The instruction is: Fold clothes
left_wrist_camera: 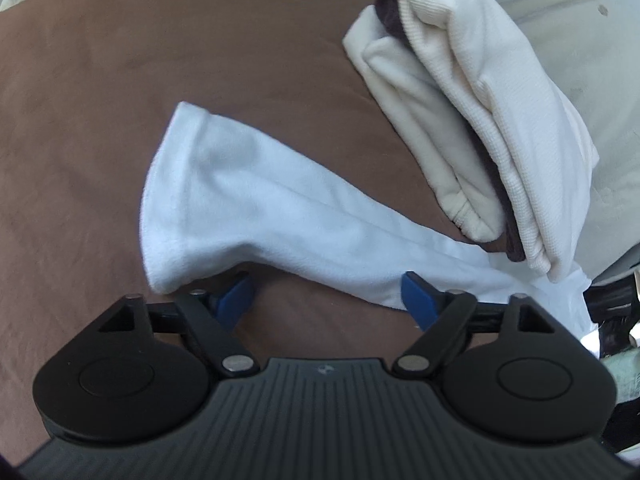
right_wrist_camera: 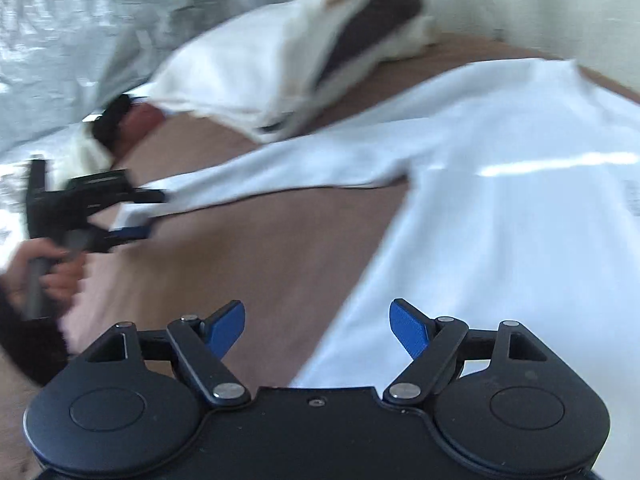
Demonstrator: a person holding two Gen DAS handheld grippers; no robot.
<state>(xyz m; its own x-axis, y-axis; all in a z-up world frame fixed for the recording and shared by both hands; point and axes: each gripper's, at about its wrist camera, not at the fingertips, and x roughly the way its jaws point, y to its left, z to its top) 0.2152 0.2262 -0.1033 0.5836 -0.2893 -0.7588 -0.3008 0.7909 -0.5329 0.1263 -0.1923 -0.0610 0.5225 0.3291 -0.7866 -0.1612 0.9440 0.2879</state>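
Brown bedding carried a white shirt spread flat, its sleeve running out beside a folded stack of cream clothes with a dark layer that crowded the far edge, leaving bare brown room to the sleeve's other side. Both the left tongs and right tongs stood released, nothing between the blue pads. Only the blurred right view showed the shirt's body and the hand holding the left tongs at the cuff.
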